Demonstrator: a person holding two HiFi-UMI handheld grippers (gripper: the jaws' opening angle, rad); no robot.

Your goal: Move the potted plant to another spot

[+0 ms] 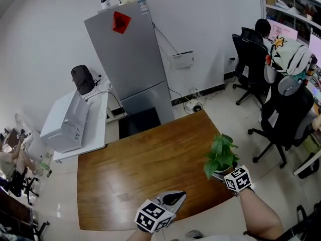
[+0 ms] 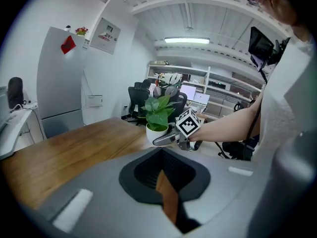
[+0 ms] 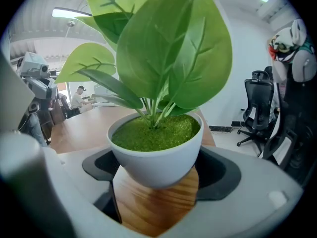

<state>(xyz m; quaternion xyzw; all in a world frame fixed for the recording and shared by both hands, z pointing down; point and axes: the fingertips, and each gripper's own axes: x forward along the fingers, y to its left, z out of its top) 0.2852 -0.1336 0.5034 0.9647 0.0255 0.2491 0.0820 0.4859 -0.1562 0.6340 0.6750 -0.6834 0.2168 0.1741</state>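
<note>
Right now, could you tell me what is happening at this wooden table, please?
A person is working with two handheld grippers. The right gripper has its jaws around the white pot of the potted plant, apparently gripping it, near the right corner of the wooden table. The left gripper hangs over the table's near edge, jaws nearly together and holding nothing.

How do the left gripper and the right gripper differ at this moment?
The left gripper has its jaws drawn together on nothing; the right gripper has wide-set jaws around the white pot of the green potted plant, though a firm grip can't be confirmed. The left one hangs over the brown wooden table's near edge, the right one at its right edge. Both carry marker cubes.
</note>
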